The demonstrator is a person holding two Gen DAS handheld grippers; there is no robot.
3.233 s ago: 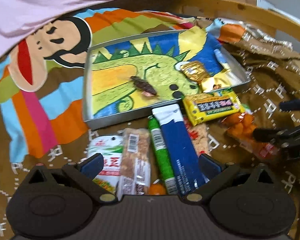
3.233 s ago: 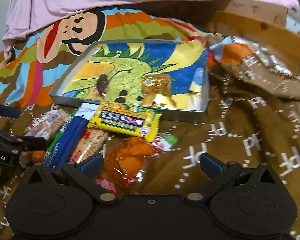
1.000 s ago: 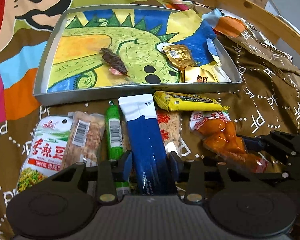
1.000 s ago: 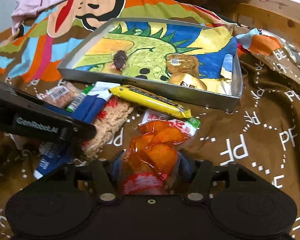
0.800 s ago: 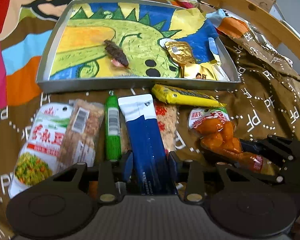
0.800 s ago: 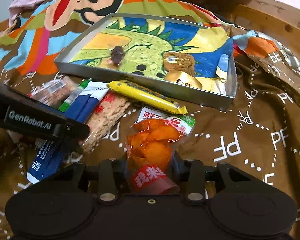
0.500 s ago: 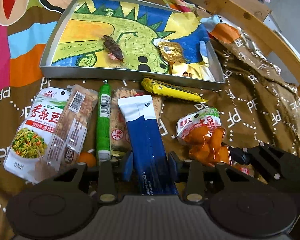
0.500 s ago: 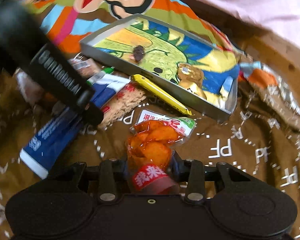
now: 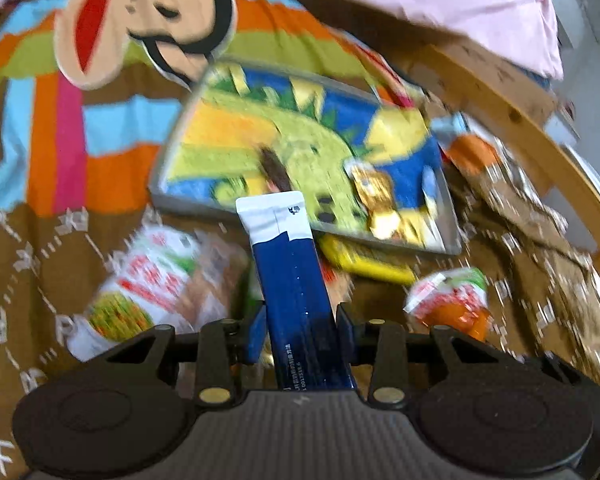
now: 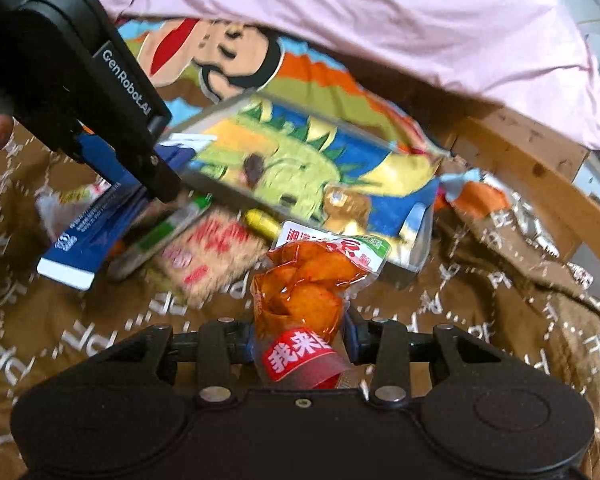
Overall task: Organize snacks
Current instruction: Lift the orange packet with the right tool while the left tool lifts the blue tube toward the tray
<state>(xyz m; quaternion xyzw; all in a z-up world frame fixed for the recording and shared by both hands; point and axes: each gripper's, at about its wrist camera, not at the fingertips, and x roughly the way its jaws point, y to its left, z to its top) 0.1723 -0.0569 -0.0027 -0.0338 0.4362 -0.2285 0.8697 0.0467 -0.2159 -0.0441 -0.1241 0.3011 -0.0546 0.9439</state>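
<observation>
Both packs lifted | blue pack point(image 9: 292, 280) in left tool point(image 9: 300, 332) | tray edge point(image 9: 188, 204) near

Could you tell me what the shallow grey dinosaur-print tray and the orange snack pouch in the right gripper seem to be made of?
Shallow grey dinosaur-print tray: probably thin metal, judging by its dull grey upright walls and printed floor.
Orange snack pouch: clear glossy plastic film, since the orange pieces show through and it shines.
</observation>
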